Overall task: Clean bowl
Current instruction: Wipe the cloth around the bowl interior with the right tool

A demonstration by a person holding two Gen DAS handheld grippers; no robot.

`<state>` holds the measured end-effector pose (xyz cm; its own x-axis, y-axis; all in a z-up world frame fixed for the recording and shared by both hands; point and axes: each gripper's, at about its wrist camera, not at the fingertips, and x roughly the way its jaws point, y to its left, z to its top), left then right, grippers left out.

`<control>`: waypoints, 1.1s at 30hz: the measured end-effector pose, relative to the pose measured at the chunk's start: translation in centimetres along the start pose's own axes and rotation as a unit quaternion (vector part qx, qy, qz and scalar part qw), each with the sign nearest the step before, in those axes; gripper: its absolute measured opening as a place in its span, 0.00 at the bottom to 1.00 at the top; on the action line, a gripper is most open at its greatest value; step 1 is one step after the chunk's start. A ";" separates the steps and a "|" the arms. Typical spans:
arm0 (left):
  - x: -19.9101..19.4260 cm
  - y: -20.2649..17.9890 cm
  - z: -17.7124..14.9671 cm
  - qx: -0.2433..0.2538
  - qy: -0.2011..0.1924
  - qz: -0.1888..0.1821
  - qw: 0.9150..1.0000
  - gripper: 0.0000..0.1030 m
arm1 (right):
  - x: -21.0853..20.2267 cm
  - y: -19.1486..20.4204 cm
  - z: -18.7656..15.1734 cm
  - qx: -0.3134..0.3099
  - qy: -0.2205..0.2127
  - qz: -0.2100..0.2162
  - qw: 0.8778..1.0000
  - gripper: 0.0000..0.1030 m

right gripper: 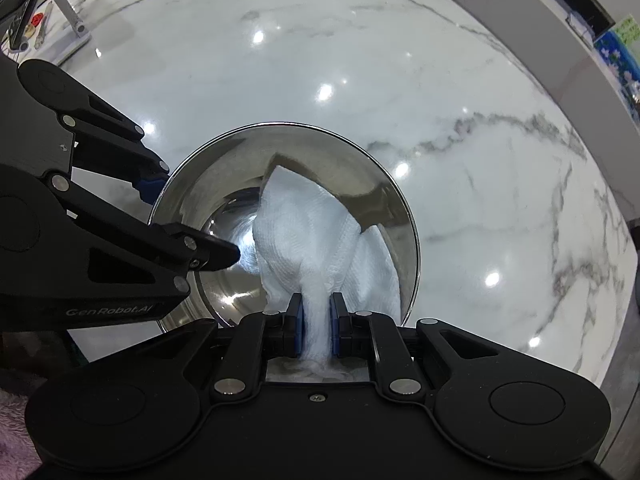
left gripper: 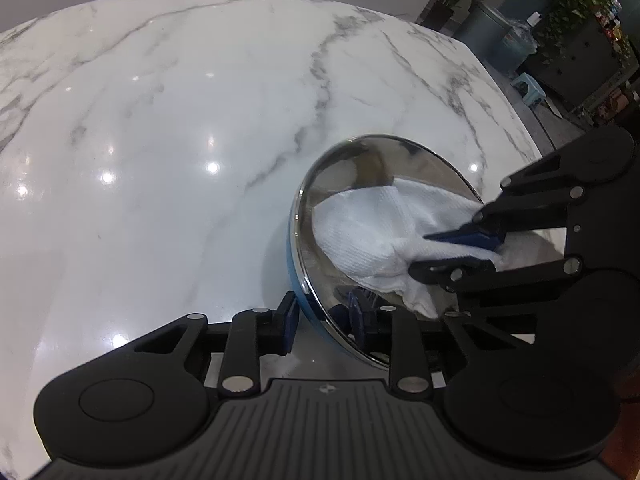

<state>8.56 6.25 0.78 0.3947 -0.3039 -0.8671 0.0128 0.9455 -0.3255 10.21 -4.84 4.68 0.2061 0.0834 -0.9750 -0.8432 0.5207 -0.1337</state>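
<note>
A shiny steel bowl (left gripper: pixel 360 168) with a blue outside is tilted on its edge over the marble table; it also shows in the right wrist view (right gripper: pixel 224 184). My left gripper (left gripper: pixel 324 316) is shut on the bowl's rim, one pad outside and one inside; it shows in the right wrist view (right gripper: pixel 188 220) at the bowl's left rim. My right gripper (right gripper: pixel 316 324) is shut on a white paper towel (right gripper: pixel 316 232) that lies pressed against the bowl's inside. In the left wrist view the right gripper (left gripper: pixel 436 252) comes in from the right with the towel (left gripper: pixel 372 232).
The white marble table (left gripper: pixel 180 120) spreads to the left and far side. A metal stand (right gripper: pixel 68 20) and small items sit at the far left corner. Plants, a bin and a small stool (left gripper: pixel 528 88) stand beyond the table's right edge.
</note>
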 end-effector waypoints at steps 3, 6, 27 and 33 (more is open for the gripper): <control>0.0 -0.1 0.1 0.002 -0.008 0.007 1.000 0.18 | 0.0 -0.4 0.3 0.025 0.019 0.029 0.999 0.11; 0.0 -0.2 0.2 0.005 -0.016 0.014 1.000 0.17 | 0.0 -0.9 0.6 0.054 0.028 0.070 0.996 0.11; 0.1 -0.5 0.3 0.019 -0.014 0.023 0.999 0.27 | 0.2 2.1 1.1 -0.092 0.053 -0.041 0.993 0.11; 0.3 -0.1 0.0 0.009 0.020 0.000 1.000 0.40 | 0.1 1.6 1.3 -0.074 0.046 -0.024 0.996 0.11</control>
<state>8.74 6.05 0.53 0.3582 -0.3080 -0.8814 0.0302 0.9474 -0.3187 9.59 -2.87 4.56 0.2077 -0.0215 -0.9779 -0.8989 0.3902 -0.1995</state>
